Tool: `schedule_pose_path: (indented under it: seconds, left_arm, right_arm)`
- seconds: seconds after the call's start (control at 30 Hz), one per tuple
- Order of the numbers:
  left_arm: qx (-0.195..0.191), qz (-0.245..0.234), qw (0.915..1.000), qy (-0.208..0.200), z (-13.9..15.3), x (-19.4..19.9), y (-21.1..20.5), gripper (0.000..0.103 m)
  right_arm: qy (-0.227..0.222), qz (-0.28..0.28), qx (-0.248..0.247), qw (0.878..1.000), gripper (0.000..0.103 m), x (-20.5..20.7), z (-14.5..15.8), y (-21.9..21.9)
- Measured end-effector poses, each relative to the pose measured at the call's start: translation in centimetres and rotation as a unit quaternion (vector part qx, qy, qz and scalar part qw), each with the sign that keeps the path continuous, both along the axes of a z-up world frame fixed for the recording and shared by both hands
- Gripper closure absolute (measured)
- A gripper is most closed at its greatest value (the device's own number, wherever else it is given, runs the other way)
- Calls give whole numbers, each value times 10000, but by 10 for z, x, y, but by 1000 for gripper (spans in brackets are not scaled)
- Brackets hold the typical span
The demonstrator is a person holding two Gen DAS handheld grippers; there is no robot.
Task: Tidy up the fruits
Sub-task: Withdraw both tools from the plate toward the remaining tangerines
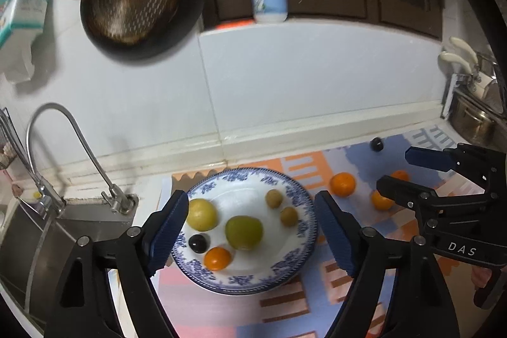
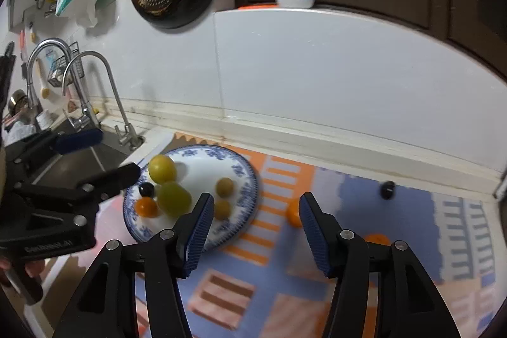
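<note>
Both your tongs are spread and empty: left tongs point(image 1: 250, 238) hang over the blue-rimmed plate point(image 1: 294, 189), right tongs point(image 2: 255, 232) over the patterned mat point(image 2: 396, 211) just right of the plate. No earlier view, so only the current state counts

Plate already carries six pieces: a yellow-green fruit point(image 1: 202, 214) at left, a bigger green fruit point(image 1: 244, 232) in the middle, two small olive-coloured fruits point(image 1: 274, 198) to the right, a dark grape point(image 1: 198, 243) and a small orange fruit point(image 1: 217, 258) at the near edge

Still loose on the mat: three oranges point(image 1: 342, 184) right of the plate, and one dark round fruit point(image 1: 377, 144) far right by the wall. In the right wrist view the nearest orange point(image 2: 293, 214) sits just beside the right tongs' inner pad

Looks like a between-picks step, plate part filled. Next move probably calls for you to lower the right tongs around the closest orange, pinch gently, carry it left to a bare patch of plate. Round fruit may roll, so centre it between the pads
</note>
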State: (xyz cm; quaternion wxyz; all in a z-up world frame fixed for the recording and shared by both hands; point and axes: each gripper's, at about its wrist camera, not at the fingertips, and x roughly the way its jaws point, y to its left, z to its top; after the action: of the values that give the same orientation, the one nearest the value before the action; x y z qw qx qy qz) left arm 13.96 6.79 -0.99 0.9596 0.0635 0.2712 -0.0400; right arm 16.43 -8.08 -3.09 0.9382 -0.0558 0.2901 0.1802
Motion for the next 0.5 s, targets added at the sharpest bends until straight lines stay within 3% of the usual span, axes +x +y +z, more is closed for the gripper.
schedule_pose_path:
  seconds: [0.5]
  left_arm:
    - [-132,-579,9979,-262,-2,-33,-62,15]
  right_arm:
    - [-508,-626,-239,9965,39,-51,18,-70]
